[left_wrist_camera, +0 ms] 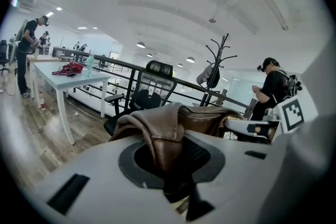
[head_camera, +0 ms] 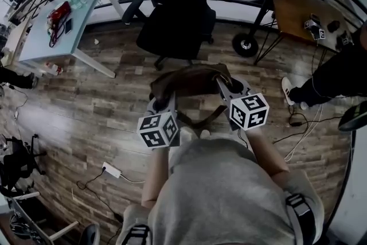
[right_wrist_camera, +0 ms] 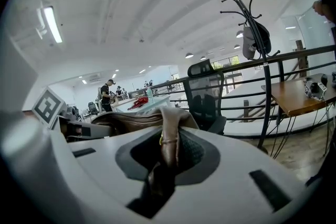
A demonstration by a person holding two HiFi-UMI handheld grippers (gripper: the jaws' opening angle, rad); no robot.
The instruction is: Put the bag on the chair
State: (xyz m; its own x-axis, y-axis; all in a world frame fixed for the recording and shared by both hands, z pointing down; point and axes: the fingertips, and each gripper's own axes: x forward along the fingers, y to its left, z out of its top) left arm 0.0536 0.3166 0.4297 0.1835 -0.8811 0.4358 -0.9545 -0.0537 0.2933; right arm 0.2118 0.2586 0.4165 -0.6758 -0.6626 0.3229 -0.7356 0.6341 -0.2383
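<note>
Brown bag (head_camera: pixel 192 80) is pinched in your left hand-held gripper (head_camera: pixel 163 101) and right hand-held gripper (head_camera: pixel 227 86); walk it level over the chair (head_camera: pixel 175 31) seat.

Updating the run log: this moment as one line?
left gripper: shut on brown bag | right gripper: shut on brown bag | brown bag: lifted, not yet on black chair
</note>
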